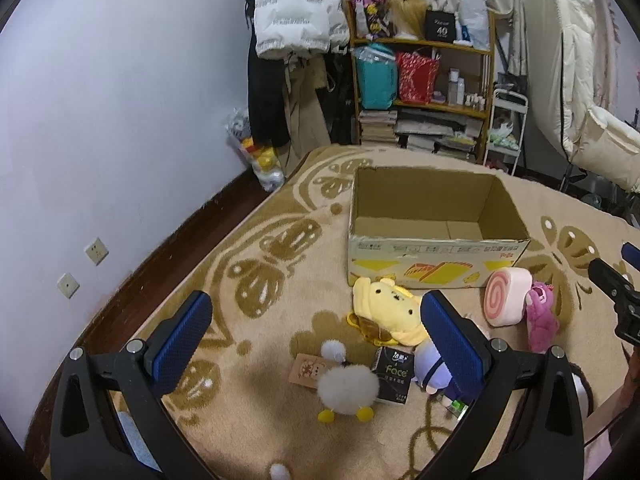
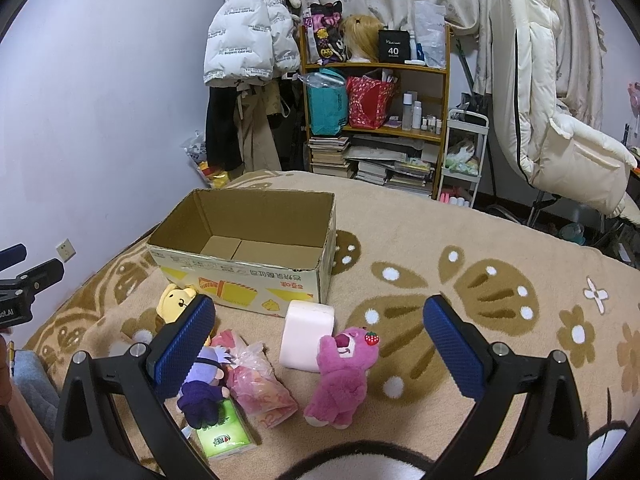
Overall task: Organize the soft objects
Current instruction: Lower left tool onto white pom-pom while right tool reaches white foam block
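Right claw [image 2: 320, 344] is spread wide open with nothing in it, and the pink bear [image 2: 342, 376] sits upright dead centre between its fingers, leaning on the white roll cushion [image 2: 306, 330]. The cardboard box [image 2: 244, 276] lies just behind that cushion, top open, looks empty. Left claw [image 1: 316, 336] hangs open too, over the fluffy white chick [image 1: 348, 388]. I'd guess right goes first, since the carpet [image 2: 480, 240] right of the box is open.

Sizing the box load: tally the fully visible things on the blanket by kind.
Plush figures, yellow, white, purple, pink: 4
Roll cushion: 1
Tissue packs, black, green: 2
Pink bag: 1
Brown packet: 1
Cardboard box: 1
Total: 10
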{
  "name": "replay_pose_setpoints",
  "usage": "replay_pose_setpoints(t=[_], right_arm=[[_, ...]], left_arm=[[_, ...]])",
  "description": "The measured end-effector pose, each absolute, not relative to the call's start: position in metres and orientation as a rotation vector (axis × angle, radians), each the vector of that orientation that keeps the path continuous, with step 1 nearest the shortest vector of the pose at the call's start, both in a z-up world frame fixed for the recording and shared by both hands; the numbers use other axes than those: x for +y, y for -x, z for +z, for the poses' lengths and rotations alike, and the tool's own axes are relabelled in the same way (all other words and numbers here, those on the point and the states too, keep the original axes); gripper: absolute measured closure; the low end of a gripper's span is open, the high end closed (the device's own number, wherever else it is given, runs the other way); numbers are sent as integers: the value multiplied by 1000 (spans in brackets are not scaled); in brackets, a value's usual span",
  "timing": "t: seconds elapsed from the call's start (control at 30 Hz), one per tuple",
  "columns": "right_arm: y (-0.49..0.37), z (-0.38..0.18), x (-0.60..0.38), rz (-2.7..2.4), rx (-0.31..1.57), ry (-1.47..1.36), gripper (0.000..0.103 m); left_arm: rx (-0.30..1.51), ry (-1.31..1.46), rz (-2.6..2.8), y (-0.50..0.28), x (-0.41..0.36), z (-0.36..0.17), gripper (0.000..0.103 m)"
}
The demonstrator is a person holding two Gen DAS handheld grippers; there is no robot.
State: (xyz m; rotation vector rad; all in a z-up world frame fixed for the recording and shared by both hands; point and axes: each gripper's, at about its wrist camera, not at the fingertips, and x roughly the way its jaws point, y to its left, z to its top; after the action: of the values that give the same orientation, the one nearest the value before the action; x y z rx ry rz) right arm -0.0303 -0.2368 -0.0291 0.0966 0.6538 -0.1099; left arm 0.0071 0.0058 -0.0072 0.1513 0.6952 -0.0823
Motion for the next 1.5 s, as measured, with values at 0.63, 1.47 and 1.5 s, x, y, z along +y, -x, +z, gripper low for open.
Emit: replay_pose_setpoints(t=[0.63, 1.47, 1.5], right_arm=[[-14, -47, -230, -46, 765, -89, 0], [-75, -119, -229, 5, 943, -119, 0], [-75, -122, -230, 6, 949, -124, 0]], left_arm=[[890, -67, -55, -63, 20, -24, 0], [1166, -13, -16, -114, 14, -95, 0], [1181, -14, -17, -115, 14, -99, 0]])
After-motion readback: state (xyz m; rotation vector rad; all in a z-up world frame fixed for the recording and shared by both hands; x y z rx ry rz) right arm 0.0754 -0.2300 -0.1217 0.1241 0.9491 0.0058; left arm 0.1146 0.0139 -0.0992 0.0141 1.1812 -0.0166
